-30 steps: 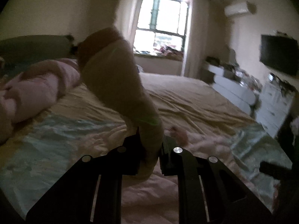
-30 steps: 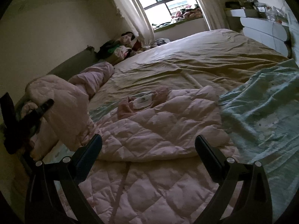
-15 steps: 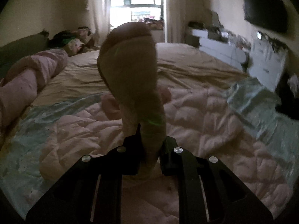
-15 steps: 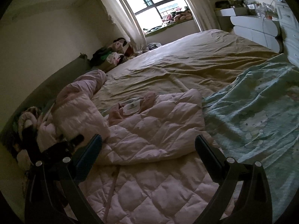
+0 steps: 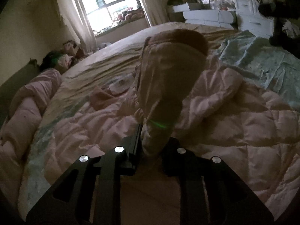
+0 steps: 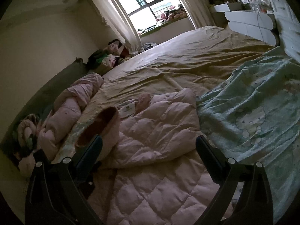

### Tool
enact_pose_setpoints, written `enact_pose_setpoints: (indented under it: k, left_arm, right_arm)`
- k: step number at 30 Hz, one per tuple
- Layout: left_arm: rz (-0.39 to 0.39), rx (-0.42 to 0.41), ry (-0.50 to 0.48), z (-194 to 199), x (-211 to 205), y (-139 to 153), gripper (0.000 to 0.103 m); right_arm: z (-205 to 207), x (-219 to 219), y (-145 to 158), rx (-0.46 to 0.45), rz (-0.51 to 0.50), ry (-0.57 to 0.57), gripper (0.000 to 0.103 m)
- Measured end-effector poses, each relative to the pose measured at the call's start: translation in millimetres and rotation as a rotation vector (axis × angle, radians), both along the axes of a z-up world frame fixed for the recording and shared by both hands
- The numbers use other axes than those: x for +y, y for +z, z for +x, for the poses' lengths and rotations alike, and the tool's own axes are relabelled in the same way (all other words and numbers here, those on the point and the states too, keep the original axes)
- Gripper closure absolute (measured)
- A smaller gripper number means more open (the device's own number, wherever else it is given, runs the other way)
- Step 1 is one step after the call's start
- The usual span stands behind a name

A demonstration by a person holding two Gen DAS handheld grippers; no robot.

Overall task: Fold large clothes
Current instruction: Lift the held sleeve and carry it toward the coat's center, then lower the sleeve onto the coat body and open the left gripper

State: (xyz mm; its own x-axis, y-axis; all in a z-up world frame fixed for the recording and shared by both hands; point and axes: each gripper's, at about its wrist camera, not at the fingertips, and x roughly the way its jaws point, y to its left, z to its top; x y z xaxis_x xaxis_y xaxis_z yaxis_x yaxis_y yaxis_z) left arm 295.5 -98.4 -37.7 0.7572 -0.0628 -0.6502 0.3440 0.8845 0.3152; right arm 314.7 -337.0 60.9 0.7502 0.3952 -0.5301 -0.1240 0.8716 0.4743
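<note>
A pink quilted down jacket [image 6: 161, 131] lies spread on the bed, part of it folded over itself. My left gripper [image 5: 150, 146] is shut on the jacket's sleeve [image 5: 168, 78], which stands up in front of the camera with its brownish cuff on top. The same sleeve [image 6: 101, 125] shows at the left of the right wrist view, held over the jacket's left side. My right gripper [image 6: 149, 150] is open and empty, hovering above the jacket's lower part.
A pale green printed blanket [image 6: 253, 101] lies right of the jacket. A rolled pink quilt [image 6: 71, 108] lies along the left edge by the headboard. A tan sheet [image 6: 187, 61] covers the far bed. White drawers [image 6: 249, 24] stand at right.
My left gripper has carried the sleeve rightward over the jacket, swinging its view toward the bed's middle. The right gripper stayed open and shifted slightly lower.
</note>
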Motion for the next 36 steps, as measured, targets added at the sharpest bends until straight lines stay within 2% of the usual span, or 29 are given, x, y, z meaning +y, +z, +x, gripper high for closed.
enact_pose_setpoints:
  k: [2,3,7,10,13,15,16,21,26,36]
  left_arm:
    - [0.024,0.014,-0.008,-1,-4,-2,0.087]
    - [0.019,0.025,-0.013,-1,-4,-2,0.082]
    - [-0.084,0.075,-0.028,-5,-1,4,0.054]
    - [-0.078,0.085,-0.038,-11,-3,4,0.051]
    - [-0.13,0.091,-0.041,-17,1,12,0.038]
    - [-0.154,0.082,-0.041,-24,5,19,0.02]
    - [-0.15,0.069,-0.046,-28,7,23,0.017]
    - [-0.143,0.014,-0.035,-41,20,44,0.009]
    - [-0.159,-0.007,0.081,-38,55,59,0.009]
    - [-0.27,-0.02,0.299,-40,147,69,0.009]
  right_arm:
    - [-1,1,3,-0.009,-0.005,0.002,0.004]
    - [-2,2,4,-0.011,-0.007,0.002,0.004]
    - [-4,4,6,-0.016,-0.016,0.001,0.004]
    - [-5,5,7,-0.012,-0.016,-0.004,0.004]
    - [-6,5,8,-0.018,-0.021,-0.004,0.004]
    - [-5,8,9,-0.013,-0.027,0.004,0.004]
    - [-6,9,10,-0.012,-0.03,0.007,0.004]
    - [-10,18,16,-0.013,-0.044,0.028,0.004]
    - [-9,37,9,0.019,-0.054,0.081,0.004]
    - [19,91,-39,0.188,0.0,0.199,0.004]
